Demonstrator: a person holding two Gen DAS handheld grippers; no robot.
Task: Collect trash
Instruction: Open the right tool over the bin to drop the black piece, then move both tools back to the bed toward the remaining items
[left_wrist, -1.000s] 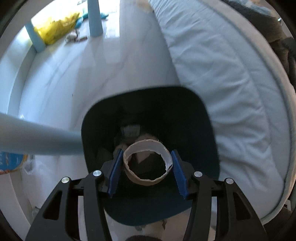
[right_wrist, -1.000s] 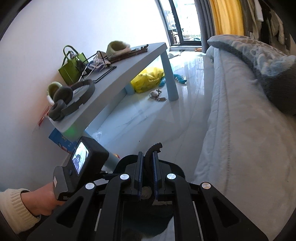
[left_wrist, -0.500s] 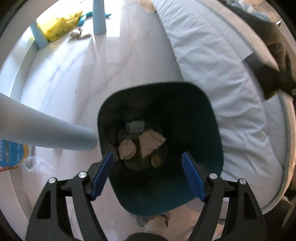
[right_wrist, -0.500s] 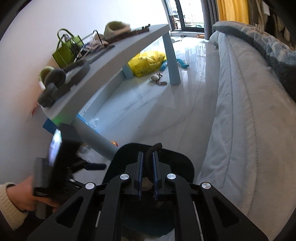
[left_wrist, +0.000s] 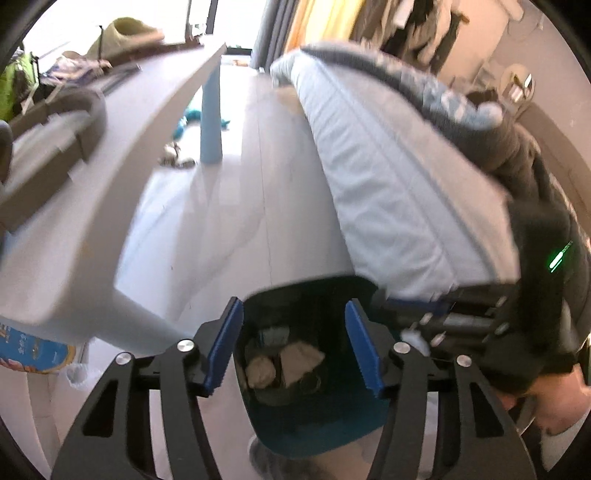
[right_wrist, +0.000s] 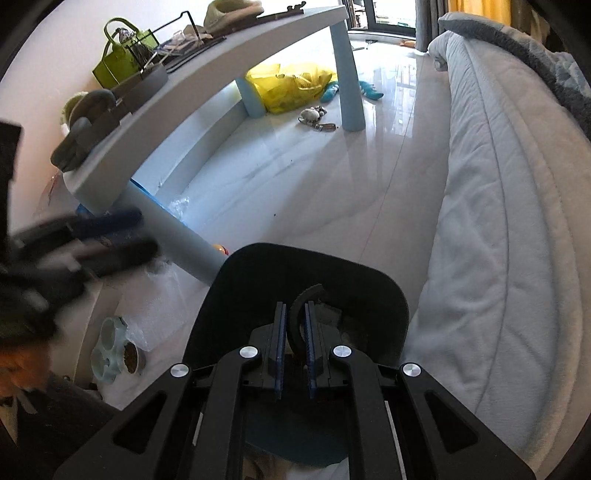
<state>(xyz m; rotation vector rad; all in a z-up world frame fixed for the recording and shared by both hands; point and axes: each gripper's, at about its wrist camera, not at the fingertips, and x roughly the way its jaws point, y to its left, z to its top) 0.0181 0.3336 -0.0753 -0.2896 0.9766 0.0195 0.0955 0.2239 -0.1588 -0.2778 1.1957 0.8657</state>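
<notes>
Trash (left_wrist: 291, 363) is lying crumpled at the bottom of the dark teal bin (left_wrist: 314, 424), which is standing on the floor between bed (right_wrist: 498, 221) and table (right_wrist: 207, 85); the left gripper (left_wrist: 293, 347) is hovering above it, fingers spread and empty, while the right gripper (right_wrist: 295, 336) is pinching a curved black strip (right_wrist: 301, 306) over the bin.

The dark teal bin (left_wrist: 314, 417) sits upright on the pale floor right beside the bed, open-topped, with crumpled tan paper wads (left_wrist: 291, 363) and a bit of other junk piled at the bottom.
</notes>
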